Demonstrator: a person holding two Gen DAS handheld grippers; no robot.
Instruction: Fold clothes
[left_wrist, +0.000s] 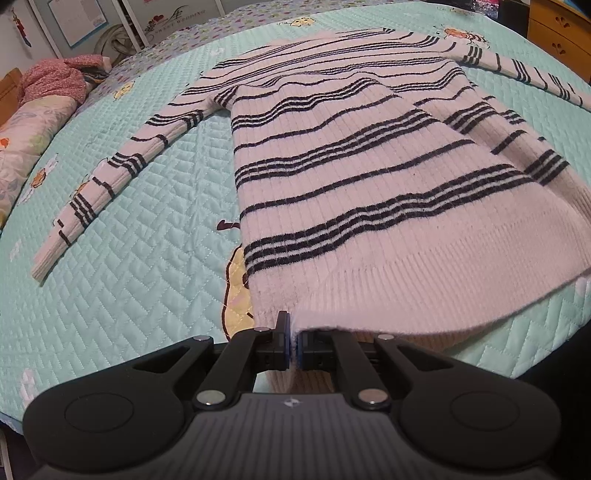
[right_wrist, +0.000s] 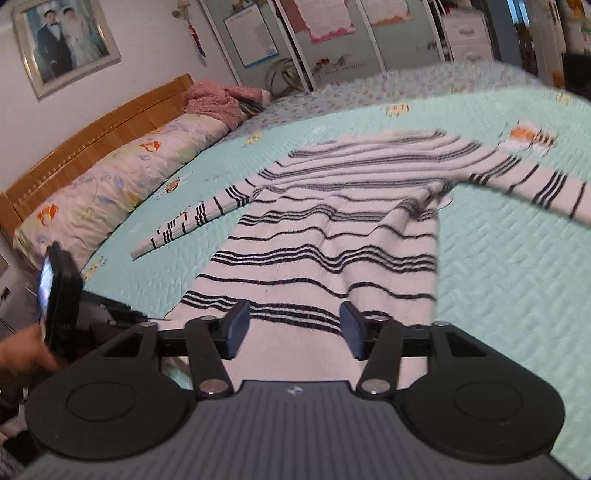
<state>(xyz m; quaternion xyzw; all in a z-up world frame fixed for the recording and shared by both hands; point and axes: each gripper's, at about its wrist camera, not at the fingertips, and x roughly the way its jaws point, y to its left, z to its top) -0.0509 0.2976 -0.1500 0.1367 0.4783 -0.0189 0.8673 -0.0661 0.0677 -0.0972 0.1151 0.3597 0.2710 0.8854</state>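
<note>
Now the left gripper (left_wrist: 294, 341) pinches the sweater (left_wrist: 369, 206) hem; right gripper (right_wrist: 293, 328) fingers gape wide.

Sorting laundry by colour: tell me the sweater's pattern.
White sweater with dark navy horizontal stripes; left wrist view.

White dark-striped sweater (left_wrist: 351, 177), sleeves spread, flat on bed

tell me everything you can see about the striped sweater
The striped sweater is a pale, ribbed, fuzzy knit with dark stripes in single lines and grouped bands. It lies spread on the quilted mint bedspread, both long sleeves angled outward and a plain ribbed hem nearest the cameras. The left gripper is shut on the hem edge, lifting it slightly; the right gripper is open over the hem.
</note>
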